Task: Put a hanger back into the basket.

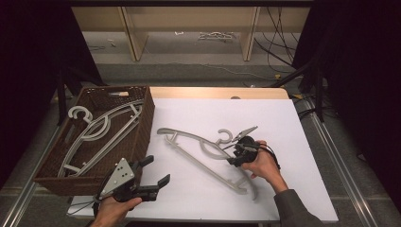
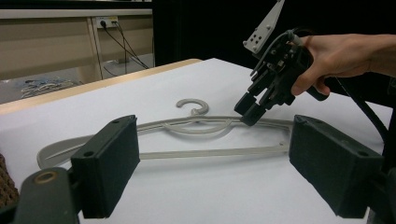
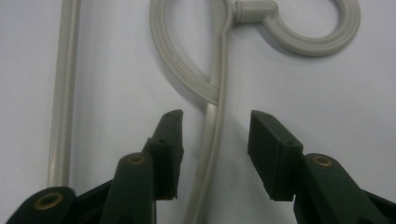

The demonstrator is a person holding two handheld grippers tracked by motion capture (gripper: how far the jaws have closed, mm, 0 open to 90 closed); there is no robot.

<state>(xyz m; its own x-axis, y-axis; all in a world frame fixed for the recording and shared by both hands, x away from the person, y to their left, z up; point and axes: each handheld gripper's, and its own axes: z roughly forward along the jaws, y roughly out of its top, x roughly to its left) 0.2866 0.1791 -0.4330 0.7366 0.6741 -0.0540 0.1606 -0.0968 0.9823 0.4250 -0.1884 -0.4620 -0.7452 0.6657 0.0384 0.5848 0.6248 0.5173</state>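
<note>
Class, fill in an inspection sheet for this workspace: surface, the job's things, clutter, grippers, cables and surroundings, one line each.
Surface: white table top, bare around the work.
Job's things: grey hanger lying flat on the white top; more grey hangers in the brown wicker basket at the left edge.
Clutter: nothing seen.
Grippers: right hand-held gripper open, jaws either side of the hanger's arm below the hook; left hand-held gripper open, beside the basket, holding nothing.
Cables: black cable trails from the right gripper; loose cables on the floor behind.
Surroundings: wooden shelving, dark curtains.
</note>
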